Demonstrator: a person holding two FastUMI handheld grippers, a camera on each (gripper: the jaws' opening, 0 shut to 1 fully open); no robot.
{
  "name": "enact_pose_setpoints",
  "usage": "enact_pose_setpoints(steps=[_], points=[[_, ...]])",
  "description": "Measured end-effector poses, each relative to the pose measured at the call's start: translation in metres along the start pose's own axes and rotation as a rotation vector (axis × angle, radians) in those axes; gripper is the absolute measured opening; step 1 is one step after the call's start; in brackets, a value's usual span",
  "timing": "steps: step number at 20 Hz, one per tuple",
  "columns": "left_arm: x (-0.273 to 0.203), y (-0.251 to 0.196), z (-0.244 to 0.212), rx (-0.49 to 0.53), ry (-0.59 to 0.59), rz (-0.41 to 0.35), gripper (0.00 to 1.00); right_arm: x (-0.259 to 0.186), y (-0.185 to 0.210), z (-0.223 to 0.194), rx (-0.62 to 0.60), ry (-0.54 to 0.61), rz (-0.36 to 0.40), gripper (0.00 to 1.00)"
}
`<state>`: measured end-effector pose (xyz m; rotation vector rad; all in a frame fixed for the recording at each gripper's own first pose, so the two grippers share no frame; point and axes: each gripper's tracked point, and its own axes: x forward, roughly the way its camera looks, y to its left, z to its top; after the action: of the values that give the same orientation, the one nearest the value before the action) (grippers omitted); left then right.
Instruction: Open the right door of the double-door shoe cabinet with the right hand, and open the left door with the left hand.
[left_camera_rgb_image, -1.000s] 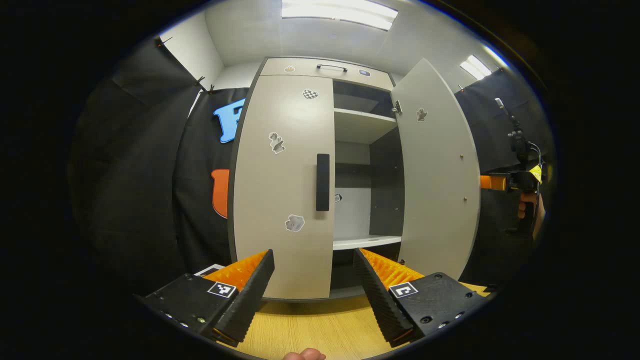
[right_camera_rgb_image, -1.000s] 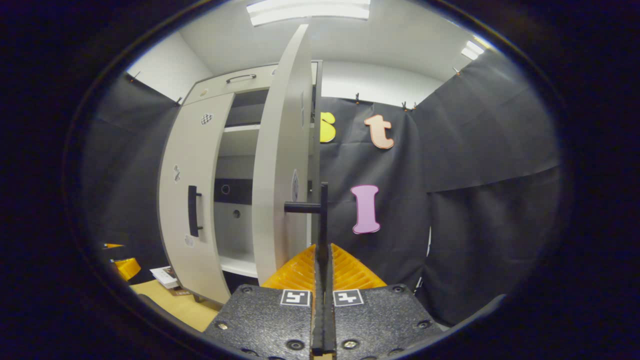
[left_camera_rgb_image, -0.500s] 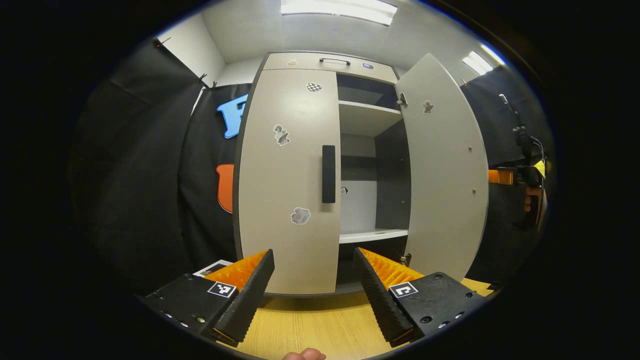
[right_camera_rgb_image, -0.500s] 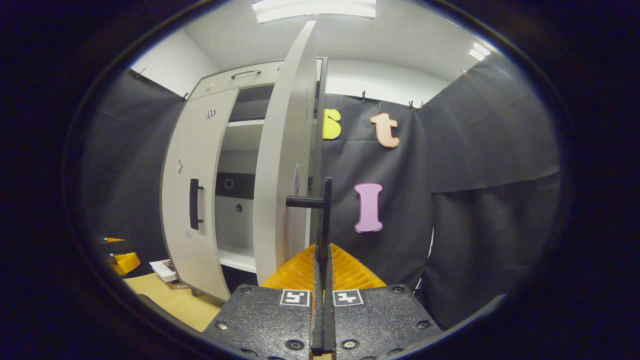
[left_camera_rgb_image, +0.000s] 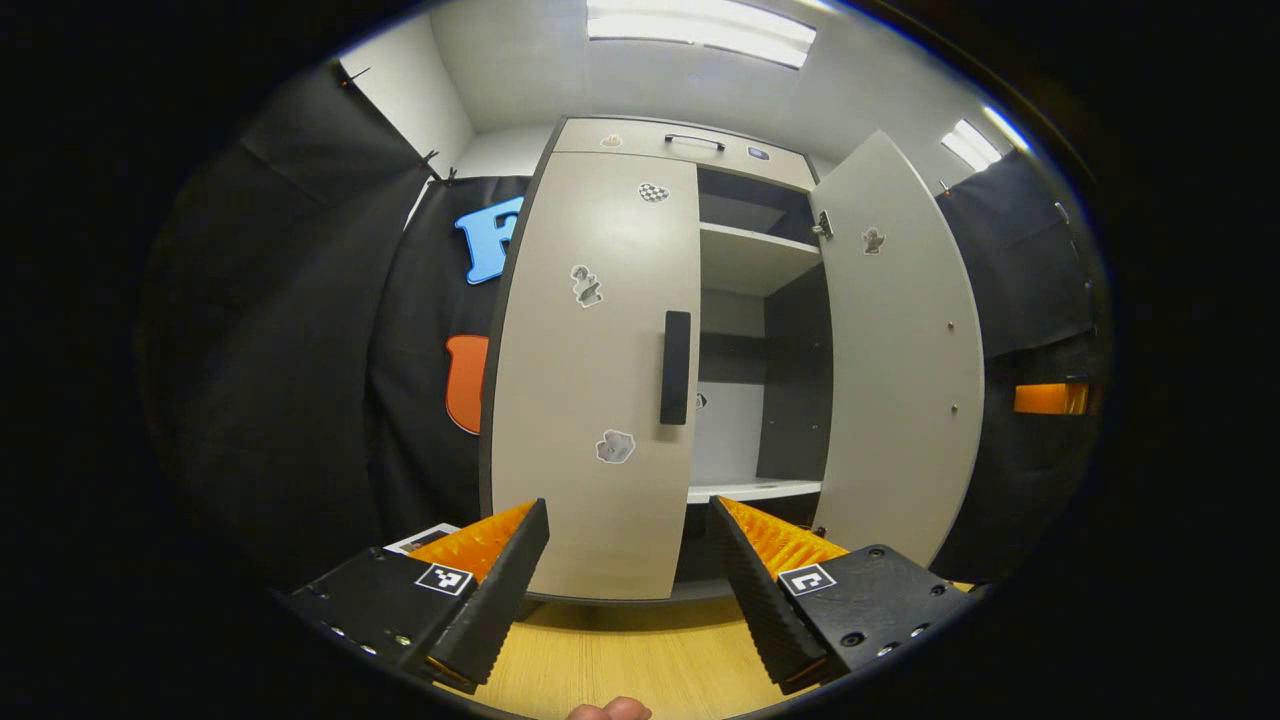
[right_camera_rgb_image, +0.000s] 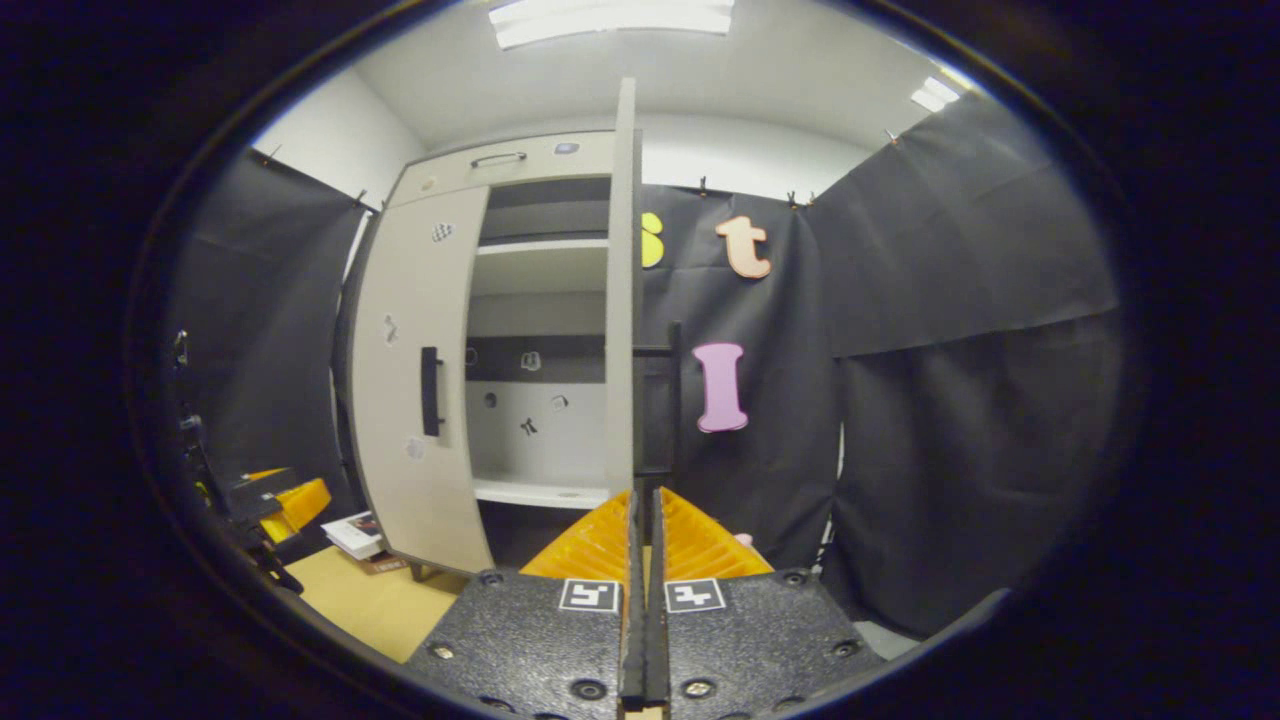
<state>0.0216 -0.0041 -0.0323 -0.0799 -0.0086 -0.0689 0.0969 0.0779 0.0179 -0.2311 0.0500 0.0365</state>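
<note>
A pale grey shoe cabinet (left_camera_rgb_image: 590, 300) stands ahead in the left gripper view. Its left door (left_camera_rgb_image: 600, 520) is closed, with a black vertical handle (left_camera_rgb_image: 676, 367) at its inner edge. My left gripper (left_camera_rgb_image: 625, 508) is open, low in front of that door and apart from it. The right door (left_camera_rgb_image: 900, 350) stands wide open, seen edge-on as the right door (right_camera_rgb_image: 622, 300) in the right gripper view. Its black handle (right_camera_rgb_image: 675, 400) lies beyond my right gripper (right_camera_rgb_image: 640, 495), which is shut with nothing between the fingers. An orange part of the right gripper (left_camera_rgb_image: 1050, 398) shows past the open door.
White shelves (left_camera_rgb_image: 755, 490) show inside the cabinet, under a top drawer (left_camera_rgb_image: 695, 142). The floor (left_camera_rgb_image: 620, 660) is light wood; a booklet (right_camera_rgb_image: 355, 535) lies by the cabinet's left foot. Black cloth walls close both sides. The left gripper (right_camera_rgb_image: 285, 500) appears low left in the right gripper view.
The right door has swung wider, to edge-on. My right gripper has come off its handle and drawn back, fingers still together. The left gripper stays open, view shifted slightly.
</note>
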Motion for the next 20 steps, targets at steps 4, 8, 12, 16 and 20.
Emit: enact_pose_setpoints(steps=[4, 8, 12, 16, 20], points=[[0.005, 0.0, 0.01, -0.024, -0.006, -0.004, 0.95, 0.012, 0.013, -0.009, -0.068, 0.025, -0.003, 0.04], [0.005, 0.002, 0.028, 0.004, -0.03, 0.003, 0.95, 0.029, 0.039, -0.013, -0.059, 0.028, 0.045, 0.05], [0.005, 0.001, 0.034, 0.014, -0.037, 0.013, 0.95, 0.044, 0.04, -0.029, -0.077, 0.064, 0.029, 0.51], [0.018, -0.01, 0.041, -0.012, -0.031, -0.025, 0.95, 0.051, 0.041, -0.038, -0.019, 0.081, 0.049, 0.78], [0.07, -0.016, 0.074, 0.037, -0.064, -0.041, 0.95, 0.054, 0.033, -0.044, -0.005, 0.099, 0.04, 0.89]])
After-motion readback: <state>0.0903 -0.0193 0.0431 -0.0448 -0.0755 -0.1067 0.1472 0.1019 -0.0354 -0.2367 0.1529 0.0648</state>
